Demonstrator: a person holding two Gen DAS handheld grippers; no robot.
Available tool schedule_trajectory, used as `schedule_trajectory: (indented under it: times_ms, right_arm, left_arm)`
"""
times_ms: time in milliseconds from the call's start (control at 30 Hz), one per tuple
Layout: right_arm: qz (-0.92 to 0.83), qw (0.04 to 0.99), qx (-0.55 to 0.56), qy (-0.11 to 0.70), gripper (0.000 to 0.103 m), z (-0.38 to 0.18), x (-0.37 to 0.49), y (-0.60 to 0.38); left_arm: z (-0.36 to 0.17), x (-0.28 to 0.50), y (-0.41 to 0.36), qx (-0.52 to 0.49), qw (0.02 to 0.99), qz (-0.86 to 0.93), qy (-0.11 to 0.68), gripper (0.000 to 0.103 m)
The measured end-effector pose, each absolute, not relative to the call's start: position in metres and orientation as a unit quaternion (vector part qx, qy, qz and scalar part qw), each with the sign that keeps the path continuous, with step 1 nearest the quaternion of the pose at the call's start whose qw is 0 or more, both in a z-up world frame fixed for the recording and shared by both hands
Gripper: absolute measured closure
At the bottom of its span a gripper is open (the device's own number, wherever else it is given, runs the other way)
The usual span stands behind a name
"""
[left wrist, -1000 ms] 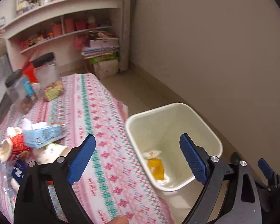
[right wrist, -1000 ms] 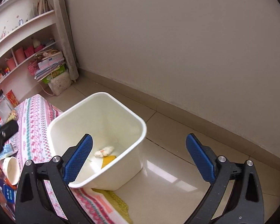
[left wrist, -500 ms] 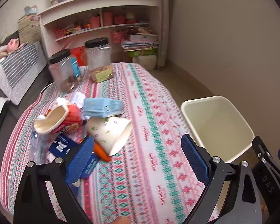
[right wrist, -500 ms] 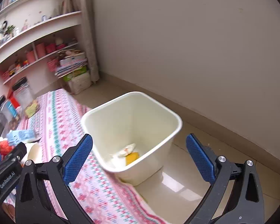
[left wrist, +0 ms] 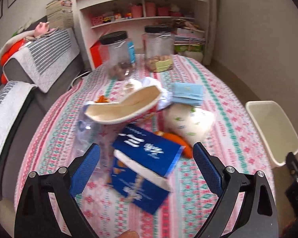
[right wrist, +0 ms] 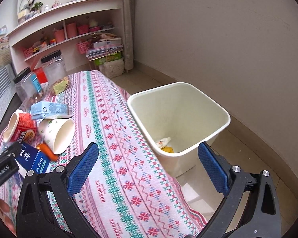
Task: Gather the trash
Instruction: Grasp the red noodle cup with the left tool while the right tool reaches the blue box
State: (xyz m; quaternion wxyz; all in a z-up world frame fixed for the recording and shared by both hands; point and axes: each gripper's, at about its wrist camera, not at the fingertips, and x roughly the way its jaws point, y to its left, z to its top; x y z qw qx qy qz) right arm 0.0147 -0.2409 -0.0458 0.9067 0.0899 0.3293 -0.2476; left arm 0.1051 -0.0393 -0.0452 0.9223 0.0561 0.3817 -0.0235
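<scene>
A pile of trash lies on the patterned tablecloth (left wrist: 218, 103): a dark blue carton (left wrist: 145, 162), a red noodle cup (left wrist: 125, 107), a white paper cup (left wrist: 188, 123), a light blue box (left wrist: 187, 94) and an orange wrapper (left wrist: 174, 139). My left gripper (left wrist: 147, 168) is open and empty, just above the blue carton. The cream trash bin (right wrist: 178, 117) stands on the floor beside the table, with crumpled paper (right wrist: 163, 141) and a yellow piece (right wrist: 167, 149) inside. My right gripper (right wrist: 149, 170) is open and empty, over the table edge near the bin. The pile also shows in the right wrist view (right wrist: 39, 130).
Two clear jars with black lids (left wrist: 159, 47) stand at the table's far end. A grey sofa with a striped cover (left wrist: 29, 63) is left of the table. White shelves (right wrist: 69, 29) stand against the far wall. The bin also shows in the left wrist view (left wrist: 272, 130).
My left gripper has swung left from the bin to over the trash pile on the table. My right gripper has turned left too, so the table now fills its lower view.
</scene>
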Motion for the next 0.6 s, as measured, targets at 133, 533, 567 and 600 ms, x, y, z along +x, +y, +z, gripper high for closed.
schedule_trajectory:
  times_ms: [133, 533, 567, 600]
  right_arm:
    - [-0.235, 0.908, 0.085, 0.335, 0.007, -0.046, 0.020, -0.230]
    - [-0.214, 0.908, 0.052, 0.357, 0.007, -0.049, 0.035, -0.207]
    - [-0.211, 0.907, 0.054, 0.360, 0.007, -0.049, 0.036, -0.207]
    - [-0.209, 0.907, 0.055, 0.361, 0.007, -0.048, 0.037, -0.206]
  left_arm:
    - [-0.050, 0.120, -0.008, 0.065, 0.919, 0.003, 0.389, 0.012]
    - [-0.065, 0.197, -0.033, 0.238, 0.887, -0.060, 0.391, 0.012]
    - [-0.069, 0.202, -0.039, 0.258, 0.881, -0.065, 0.390, 0.012]
    - [-0.074, 0.205, -0.043, 0.276, 0.876, -0.069, 0.389, 0.012]
